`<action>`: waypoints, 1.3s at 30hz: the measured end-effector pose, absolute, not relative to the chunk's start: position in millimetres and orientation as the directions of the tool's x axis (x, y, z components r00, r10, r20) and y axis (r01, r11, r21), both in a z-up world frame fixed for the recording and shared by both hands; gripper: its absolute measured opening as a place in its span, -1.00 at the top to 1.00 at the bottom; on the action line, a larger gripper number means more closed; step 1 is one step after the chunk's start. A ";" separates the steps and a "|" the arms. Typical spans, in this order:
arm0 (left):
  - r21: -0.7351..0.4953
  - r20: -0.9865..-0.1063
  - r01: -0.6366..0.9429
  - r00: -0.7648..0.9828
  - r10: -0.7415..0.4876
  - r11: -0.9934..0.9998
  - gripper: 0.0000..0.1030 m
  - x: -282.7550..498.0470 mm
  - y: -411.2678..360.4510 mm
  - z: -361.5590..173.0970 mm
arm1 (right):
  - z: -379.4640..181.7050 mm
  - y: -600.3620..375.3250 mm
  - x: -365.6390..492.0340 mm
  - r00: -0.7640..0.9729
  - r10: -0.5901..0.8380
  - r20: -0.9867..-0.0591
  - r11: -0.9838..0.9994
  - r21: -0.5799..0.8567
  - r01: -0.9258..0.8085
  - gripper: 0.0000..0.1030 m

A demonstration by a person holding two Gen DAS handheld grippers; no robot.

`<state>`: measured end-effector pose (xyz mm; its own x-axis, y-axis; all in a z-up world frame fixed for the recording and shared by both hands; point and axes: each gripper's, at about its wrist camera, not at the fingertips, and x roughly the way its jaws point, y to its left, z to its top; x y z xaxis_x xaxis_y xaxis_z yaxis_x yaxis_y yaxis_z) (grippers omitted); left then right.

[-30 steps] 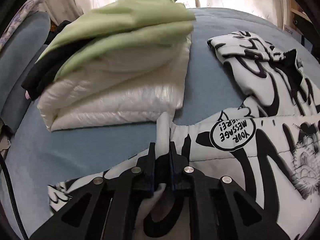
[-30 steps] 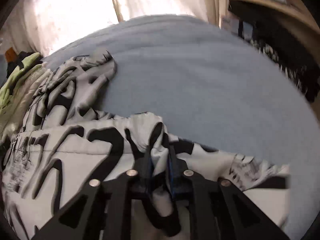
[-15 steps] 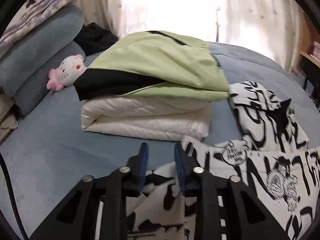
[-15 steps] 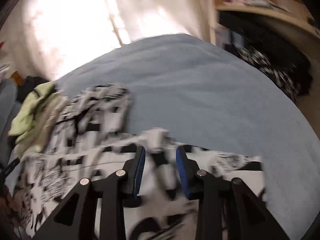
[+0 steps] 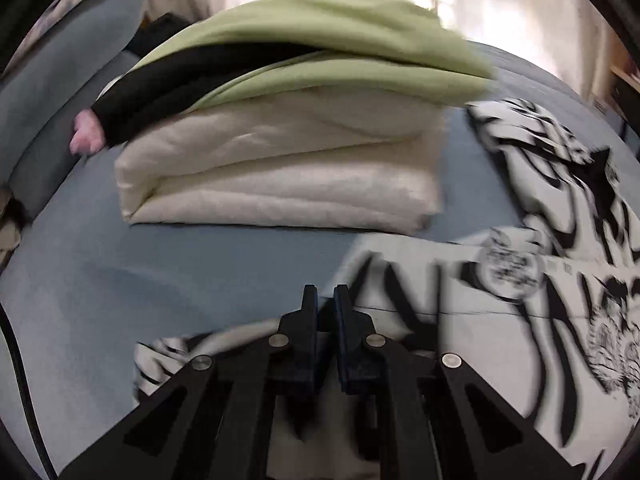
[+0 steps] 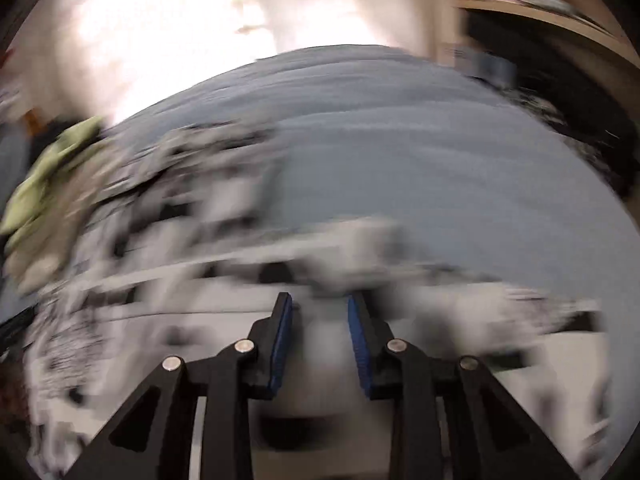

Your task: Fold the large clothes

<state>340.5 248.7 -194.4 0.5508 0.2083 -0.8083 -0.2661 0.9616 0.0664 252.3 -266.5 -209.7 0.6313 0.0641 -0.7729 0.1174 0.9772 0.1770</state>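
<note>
Printed jacket [image 5: 500, 320] lies spread on the bed [image 5: 120, 280] beside the folded stack [image 5: 280, 184]. My left claw [image 5: 326, 300] hovers nearly closed, empty; my right claw [image 6: 320, 308] gapes, closing, nothing pinched.

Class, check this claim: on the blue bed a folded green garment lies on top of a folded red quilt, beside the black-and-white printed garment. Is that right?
Not quite. The folded quilt under the green garment is cream-white, not red; the left wrist view shows it. The rest holds: the stack sits on the blue bed, beside the black-and-white printed garment.
</note>
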 end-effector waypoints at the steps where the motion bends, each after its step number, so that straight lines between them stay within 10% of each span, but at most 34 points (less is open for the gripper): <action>1: 0.069 -0.814 -0.290 0.536 0.222 0.955 0.84 342.3 258.3 -197.3 | -211.7 -286.7 249.0 0.629 0.080 -0.773 0.966 0.215 0.141 1.00; 7: -0.050 -0.853 -0.374 0.498 0.155 0.926 0.82 334.3 303.8 -192.3 | -194.9 -336.1 227.4 0.621 0.002 -0.784 0.926 0.235 0.294 0.97; 18: -0.075 -0.801 -0.174 0.597 0.044 0.982 0.74 214.9 240.9 -115.3 | -145.6 -217.9 150.3 0.609 0.238 -0.757 0.962 0.271 -0.038 0.81; 28: -0.096 -0.855 -0.192 0.518 0.018 0.977 0.73 138.7 203.9 -175.7 | -184.2 -125.6 98.4 0.514 0.303 -0.803 0.951 0.222 -0.213 0.59; 39: -0.074 -0.845 -0.266 0.529 0.082 0.961 0.82 121.2 248.2 -163.5 | -187.6 -300.2 62.9 0.591 -0.004 -0.807 0.975 0.129 0.183 0.71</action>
<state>121.2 248.2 -163.5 0.5285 0.0815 -0.8450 -0.2664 0.9610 -0.0739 62.9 -300.2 -187.6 0.5907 -0.0040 -0.8069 0.1829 0.9746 0.1290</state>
